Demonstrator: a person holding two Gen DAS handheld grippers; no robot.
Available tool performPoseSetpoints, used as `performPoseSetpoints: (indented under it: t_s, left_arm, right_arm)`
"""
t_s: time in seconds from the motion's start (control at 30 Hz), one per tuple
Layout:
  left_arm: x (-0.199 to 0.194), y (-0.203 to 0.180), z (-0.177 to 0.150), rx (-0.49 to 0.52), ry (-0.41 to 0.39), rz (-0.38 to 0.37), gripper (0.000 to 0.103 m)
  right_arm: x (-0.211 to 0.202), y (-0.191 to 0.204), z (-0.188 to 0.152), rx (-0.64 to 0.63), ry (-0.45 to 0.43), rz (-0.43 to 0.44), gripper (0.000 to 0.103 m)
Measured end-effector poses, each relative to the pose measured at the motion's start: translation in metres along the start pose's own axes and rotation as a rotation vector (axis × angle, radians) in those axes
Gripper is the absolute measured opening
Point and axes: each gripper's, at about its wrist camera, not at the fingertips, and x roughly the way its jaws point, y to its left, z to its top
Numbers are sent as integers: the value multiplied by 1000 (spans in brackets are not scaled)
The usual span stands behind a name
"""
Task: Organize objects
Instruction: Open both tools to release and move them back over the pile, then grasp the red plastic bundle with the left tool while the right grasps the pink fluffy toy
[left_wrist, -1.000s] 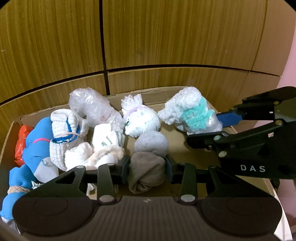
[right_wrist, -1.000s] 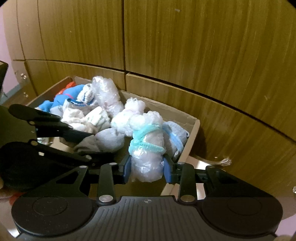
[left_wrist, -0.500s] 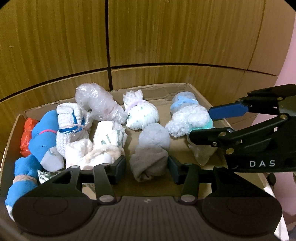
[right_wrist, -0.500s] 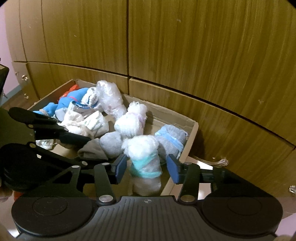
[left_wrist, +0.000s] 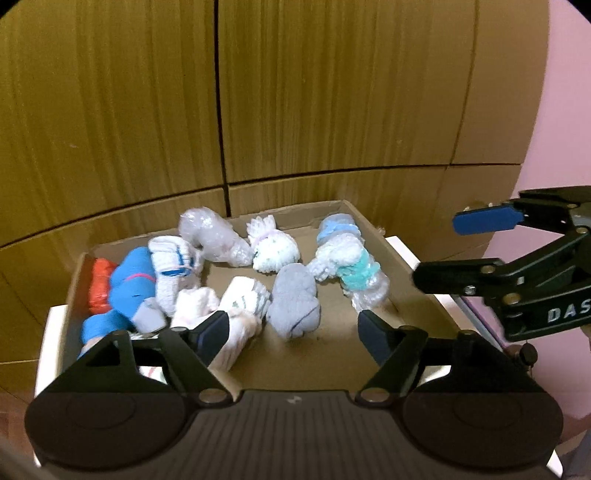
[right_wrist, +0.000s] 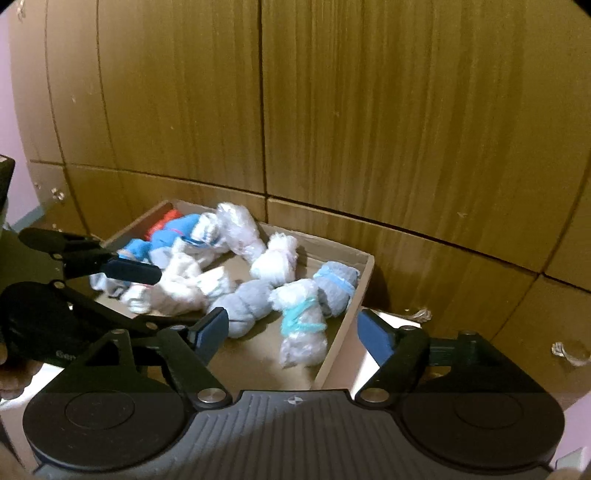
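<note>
Hovering spread apart, each hand-held gripper (left_wrist: 290, 328) (right_wrist: 290, 328) holds nothing above the box's near rim (right_wrist: 334, 363).

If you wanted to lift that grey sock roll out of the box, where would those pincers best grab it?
Probably across the grey sock roll's narrower waist, coming from above with one finger on each long side. It lies flat on the cardboard box floor, lengthwise toward the camera, with some room on both sides.

box (left_wrist: 402, 258): brown cardboard, matt, slightly rough
grey sock roll (left_wrist: 293, 302): soft knit cloth, matt
fluffy white bundle (right_wrist: 301, 325): fuzzy cloth under clear, shiny plastic wrap
blue sock roll (left_wrist: 131, 286): matt cloth
cabinet doors (left_wrist: 332, 92): wood grain, smooth, faint sheen
left gripper (left_wrist: 291, 330): black matt plastic, blue pads, metal screws
</note>
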Motion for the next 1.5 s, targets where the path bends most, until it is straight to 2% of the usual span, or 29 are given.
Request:
performPoseSetpoints:
  t_s: [0.1,0.33,0.47,0.53,0.6,0.83,1.03,1.1,1.23,1.3,1.5]
  left_arm:
    - [-12,-3,-10,0,-24,-2,81]
    - [-47,-6,-54,-16,-59,15,83]
    - [-58,-10,-79,-11,-52,38,84]
    - [-63,-10,-90,-32,-52,22,86]
    - [-67,-8,-97,-26,-65,37,90]
    - [-80,-4,-111,6,-74,71,91]
    - [-81,8,-116,-7,-80,106,92]
    - [-79,13,-115,-17,-82,110,93]
    - [-72,17,-107,3,-91,120,94]
    - [-64,17,-102,11,-87,121,95]
    - [-39,15,-91,37,-78,107,93]
  right_arm:
    - [-22,7,-11,29,-29,1,84]
    - [-67,34,-62,104,-89,21,86]
    - [-76,49,-90,137,-91,21,87]
    - [-78,57,-104,150,-93,8,87]
    - [-81,72,-117,147,-97,1,88]
    - [-79,108,-133,93,-109,6,93]
    - [-76,98,-133,153,-135,-10,92]
    - [-72,88,-132,194,-138,-22,89]
    - [-54,70,-135,292,-109,-30,77]
    - [-44,67,-137,314,-91,-34,75]
    - [-27,67,-145,333,-48,-16,54]
